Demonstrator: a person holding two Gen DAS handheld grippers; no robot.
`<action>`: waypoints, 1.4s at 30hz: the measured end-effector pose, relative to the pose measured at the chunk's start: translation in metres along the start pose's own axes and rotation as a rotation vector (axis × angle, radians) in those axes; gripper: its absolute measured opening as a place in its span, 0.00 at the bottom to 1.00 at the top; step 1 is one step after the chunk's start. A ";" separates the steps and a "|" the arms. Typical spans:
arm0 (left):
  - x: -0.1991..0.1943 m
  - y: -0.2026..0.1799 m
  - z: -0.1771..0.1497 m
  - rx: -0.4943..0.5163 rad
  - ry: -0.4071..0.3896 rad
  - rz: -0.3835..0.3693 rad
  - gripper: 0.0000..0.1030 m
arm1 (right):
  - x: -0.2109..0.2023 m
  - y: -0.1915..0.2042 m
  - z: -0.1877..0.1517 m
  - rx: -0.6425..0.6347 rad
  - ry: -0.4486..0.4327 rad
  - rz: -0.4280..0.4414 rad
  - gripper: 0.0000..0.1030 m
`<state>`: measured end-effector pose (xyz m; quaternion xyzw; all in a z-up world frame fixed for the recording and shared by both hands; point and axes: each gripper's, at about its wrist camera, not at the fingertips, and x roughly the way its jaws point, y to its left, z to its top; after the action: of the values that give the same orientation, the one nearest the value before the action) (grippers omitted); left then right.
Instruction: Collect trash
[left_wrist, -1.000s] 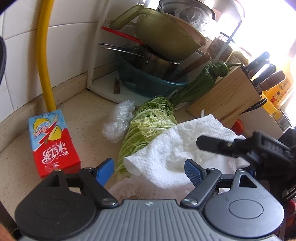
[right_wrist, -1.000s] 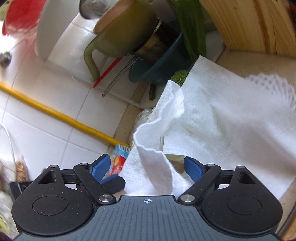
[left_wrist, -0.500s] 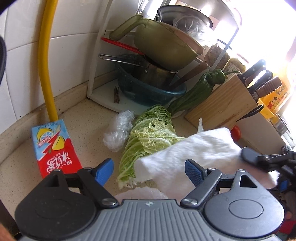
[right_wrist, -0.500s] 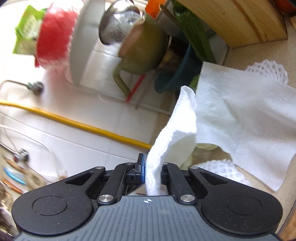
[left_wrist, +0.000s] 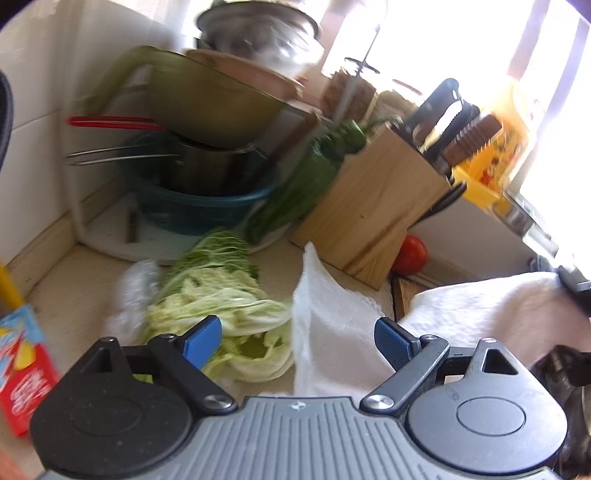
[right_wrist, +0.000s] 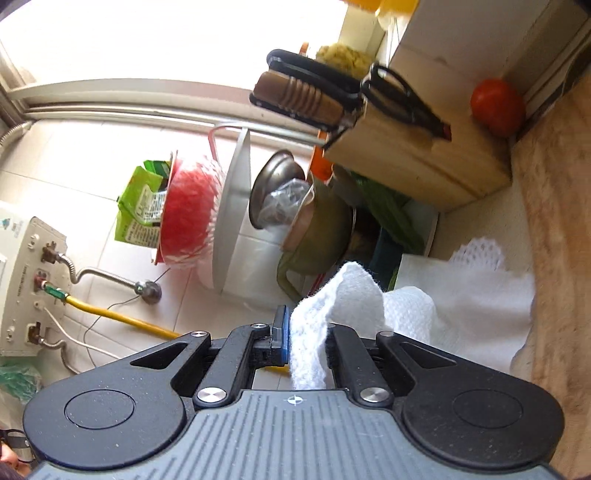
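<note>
Pointing steeply down at the countertop (left_wrist: 66, 280), the left gripper (left_wrist: 295, 341) has its blue pads apart and widening, pressing on nothing, though a fold of the paper towel (left_wrist: 325, 332) hangs in the gap. At the left edge of its view lies a red and blue juice carton (left_wrist: 22, 369), then a crumpled plastic bag (left_wrist: 131, 295) touching a napa cabbage (left_wrist: 221, 310) that lies toward the back corner, where pots are stacked in a teal basin (left_wrist: 199, 206). Right of the cabbage the towel drapes, lifted clear of the counter, and runs off to the right. Behind it stand a wooden knife block (left_wrist: 373, 206) and a tomato (left_wrist: 412, 254) (just beside the block's foot). The right gripper (right_wrist: 306, 343) is rolled onto its side and aims level, its jaws clamped together on a bunched corner of that towel (right_wrist: 424, 314), which trails back over a white foam net (right_wrist: 480, 251) on the counter.
</note>
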<state>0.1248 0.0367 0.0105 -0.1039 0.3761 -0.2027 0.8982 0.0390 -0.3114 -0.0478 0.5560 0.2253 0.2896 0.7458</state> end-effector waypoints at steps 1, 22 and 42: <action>0.011 -0.005 0.002 0.017 0.008 0.023 0.85 | -0.006 0.002 0.001 -0.014 -0.021 -0.010 0.07; 0.076 -0.053 0.025 0.311 0.272 -0.058 0.07 | -0.014 -0.040 0.023 0.025 -0.033 -0.034 0.13; 0.008 -0.080 -0.048 0.469 0.330 -0.002 0.24 | -0.022 -0.037 0.002 0.014 0.017 -0.054 0.13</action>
<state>0.0723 -0.0406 -0.0011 0.1406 0.4599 -0.2990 0.8242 0.0309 -0.3360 -0.0824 0.5525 0.2483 0.2725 0.7476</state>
